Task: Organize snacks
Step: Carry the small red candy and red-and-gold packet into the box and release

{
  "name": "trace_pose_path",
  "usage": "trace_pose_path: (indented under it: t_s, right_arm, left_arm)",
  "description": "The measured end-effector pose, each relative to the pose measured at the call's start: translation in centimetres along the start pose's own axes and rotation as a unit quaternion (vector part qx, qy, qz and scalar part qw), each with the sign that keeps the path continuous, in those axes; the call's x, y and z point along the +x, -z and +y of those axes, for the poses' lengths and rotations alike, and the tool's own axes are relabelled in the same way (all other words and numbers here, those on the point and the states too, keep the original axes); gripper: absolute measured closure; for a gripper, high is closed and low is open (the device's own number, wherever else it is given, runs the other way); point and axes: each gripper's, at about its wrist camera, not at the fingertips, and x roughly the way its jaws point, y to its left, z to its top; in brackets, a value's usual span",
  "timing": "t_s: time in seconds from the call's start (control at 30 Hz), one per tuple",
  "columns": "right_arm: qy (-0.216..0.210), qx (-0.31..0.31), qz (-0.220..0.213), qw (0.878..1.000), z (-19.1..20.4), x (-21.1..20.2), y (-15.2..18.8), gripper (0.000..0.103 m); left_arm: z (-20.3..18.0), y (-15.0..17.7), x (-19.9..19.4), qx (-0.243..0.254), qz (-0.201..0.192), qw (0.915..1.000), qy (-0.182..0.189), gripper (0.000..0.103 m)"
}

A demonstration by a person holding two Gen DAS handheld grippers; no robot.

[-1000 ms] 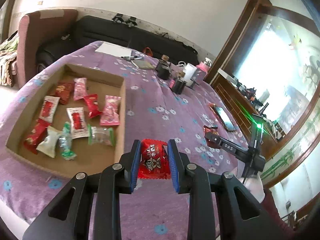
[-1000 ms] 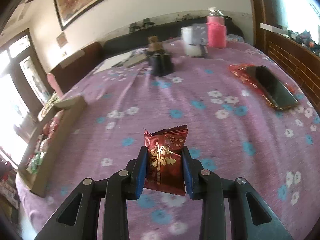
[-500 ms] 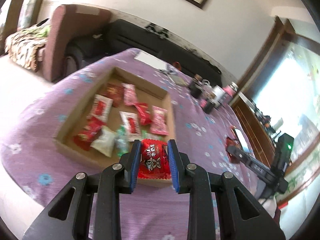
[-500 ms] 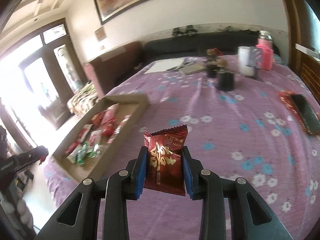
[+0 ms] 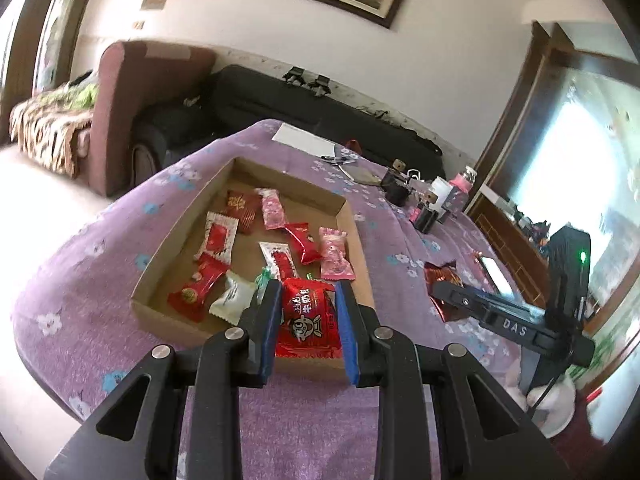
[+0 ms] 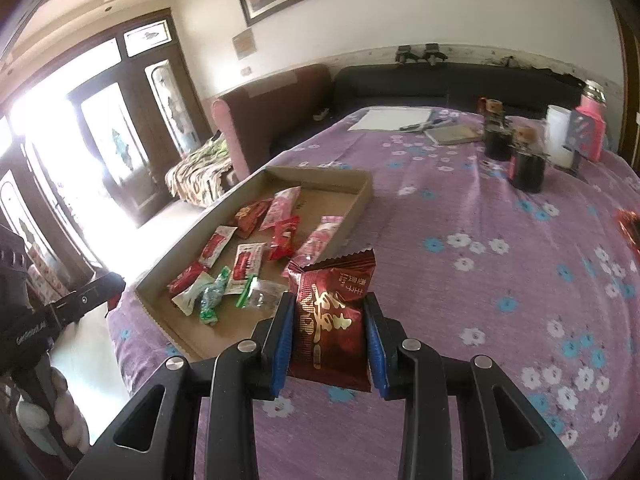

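My left gripper (image 5: 308,334) is shut on a bright red snack packet (image 5: 307,322) and holds it above the near right corner of a shallow cardboard tray (image 5: 356,240). The tray holds several wrapped snacks. My right gripper (image 6: 328,344) is shut on a dark red snack packet (image 6: 330,312) and hovers over the purple flowered tablecloth just right of the tray (image 6: 362,196). The right gripper also shows in the left wrist view (image 5: 500,316), with its dark red packet (image 5: 442,278).
Black cups (image 6: 528,166), a white mug (image 6: 558,140), a pink bottle (image 6: 592,120), a notebook (image 6: 452,134) and paper (image 6: 392,118) stand at the table's far end. A phone on red wrap (image 5: 494,272) lies to the right. A sofa and armchair (image 5: 132,92) stand behind.
Both grippers have swung left toward the tray, each still holding its packet. The tray now sits closer and more central in both views.
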Motion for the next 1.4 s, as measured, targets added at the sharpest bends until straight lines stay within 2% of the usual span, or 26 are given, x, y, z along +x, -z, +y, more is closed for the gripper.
trace_pose_path:
  t_s: [0.2, 0.4, 0.57, 0.8, 0.97, 1.1, 1.23, 1.37, 1.4]
  right_arm:
    - [-0.005, -0.006, 0.010, 1.000, 0.8, 1.8, -1.1, 0.070]
    - [-0.008, -0.019, 0.017, 1.000, 1.8, 4.6, -4.3, 0.070]
    - [-0.014, -0.031, 0.035, 0.999, 2.8, 8.4, -7.9, 0.070]
    - [-0.003, -0.049, 0.086, 0.995, 3.4, 15.6, -11.5, 0.070]
    - [0.011, -0.051, 0.109, 0.993, 2.9, 19.4, -12.2, 0.070]
    - [0.013, -0.051, 0.118, 0.992, 2.7, 20.7, -12.0, 0.070]
    - [0.014, -0.050, 0.122, 0.991, 2.5, 21.5, -11.7, 0.070]
    - [0.010, -0.042, 0.114, 0.993, 2.4, 21.6, -11.7, 0.067]
    - [0.006, -0.037, 0.112, 0.993, 2.3, 21.4, -11.7, 0.066]
  left_arm:
    - [-0.4, -0.1, 1.8, 0.006, 0.020, 0.9998, 0.007, 0.079]
    - [-0.6, -0.7, 5.0, -0.002, 0.051, 0.9984, 0.023, 0.079]
    - [-0.8, -1.7, 7.2, 0.000, 0.069, 0.9974, 0.021, 0.079]
    - [-1.2, -1.7, 9.7, 0.012, 0.107, 0.9942, 0.010, 0.079]
    - [-1.7, -1.1, 10.9, 0.019, 0.130, 0.9913, 0.009, 0.079]
    - [-1.6, -0.9, 11.4, 0.015, 0.139, 0.9901, 0.006, 0.079]
    - [-1.3, -0.8, 11.9, 0.002, 0.146, 0.9893, 0.001, 0.074]
    - [-0.8, -0.8, 11.6, -0.013, 0.145, 0.9894, -0.002, 0.044]
    - [-0.7, -0.9, 11.6, -0.016, 0.143, 0.9896, -0.002, 0.041]
